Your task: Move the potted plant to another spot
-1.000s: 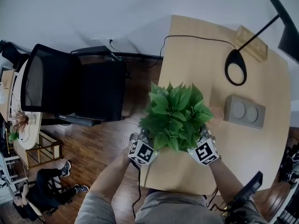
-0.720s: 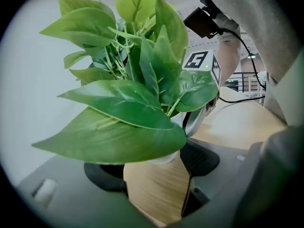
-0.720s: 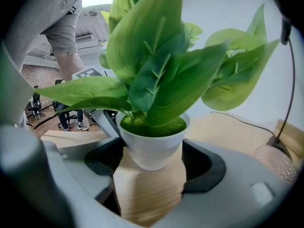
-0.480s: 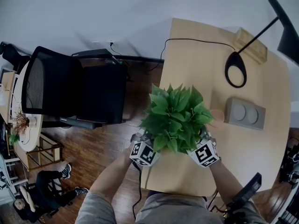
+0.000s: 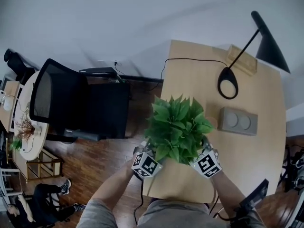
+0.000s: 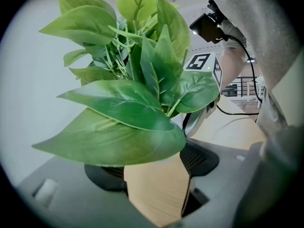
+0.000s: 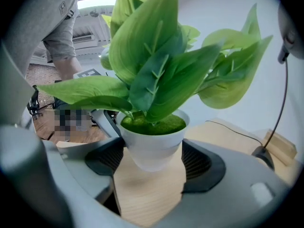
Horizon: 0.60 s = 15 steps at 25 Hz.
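The potted plant (image 5: 178, 127) is a bushy green plant in a small white pot (image 7: 154, 146). It is over the front left part of the wooden table (image 5: 251, 151). My right gripper (image 7: 154, 169) is shut on the pot, whose base hangs a little above the wood. My left gripper (image 6: 154, 177) is at the plant's other side and its jaws have just been closing. Big leaves (image 6: 118, 127) hide whatever is between them, and only bare wood shows below. In the head view both grippers (image 5: 146, 158) (image 5: 205, 156) flank the plant, their fingers under the foliage.
A black desk lamp (image 5: 228, 82) with its cord stands at the table's back. A grey box with two round discs (image 5: 237, 121) lies just right of the plant. A black office chair (image 5: 80, 103) stands on the wood floor left of the table.
The head view has tilted, so the lamp's shade now shows. Both grippers stay on either side of the plant near the table's front left edge.
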Available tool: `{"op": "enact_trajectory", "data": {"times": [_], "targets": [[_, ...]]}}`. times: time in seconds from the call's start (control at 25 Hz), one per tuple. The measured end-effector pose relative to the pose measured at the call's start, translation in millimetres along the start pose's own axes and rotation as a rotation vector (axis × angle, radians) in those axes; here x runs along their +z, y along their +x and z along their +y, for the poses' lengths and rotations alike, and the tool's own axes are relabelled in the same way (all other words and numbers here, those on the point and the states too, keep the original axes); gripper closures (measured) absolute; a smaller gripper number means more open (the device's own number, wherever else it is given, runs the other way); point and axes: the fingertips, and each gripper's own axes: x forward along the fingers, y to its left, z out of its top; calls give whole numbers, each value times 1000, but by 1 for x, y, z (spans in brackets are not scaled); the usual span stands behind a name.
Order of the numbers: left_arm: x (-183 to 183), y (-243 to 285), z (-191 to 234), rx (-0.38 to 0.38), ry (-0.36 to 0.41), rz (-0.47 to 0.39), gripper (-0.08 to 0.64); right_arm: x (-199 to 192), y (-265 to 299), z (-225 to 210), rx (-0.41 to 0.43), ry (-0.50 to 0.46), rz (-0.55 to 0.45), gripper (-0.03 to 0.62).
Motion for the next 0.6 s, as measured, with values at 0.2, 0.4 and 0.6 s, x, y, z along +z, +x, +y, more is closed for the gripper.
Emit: {"op": "enact_trajectory", "data": {"times": [0.2,0.4,0.6], "targets": [[26,-12,-15,12,8,-10,227,12,-27,9,0,-8,-14,202],[69,-34,-44,68,16,-9,230,32,-75,25,15,-47,-46,202],[109,-59,-87,140,7,-16,231,46,-129,52,71,-95,-74,204]]}}
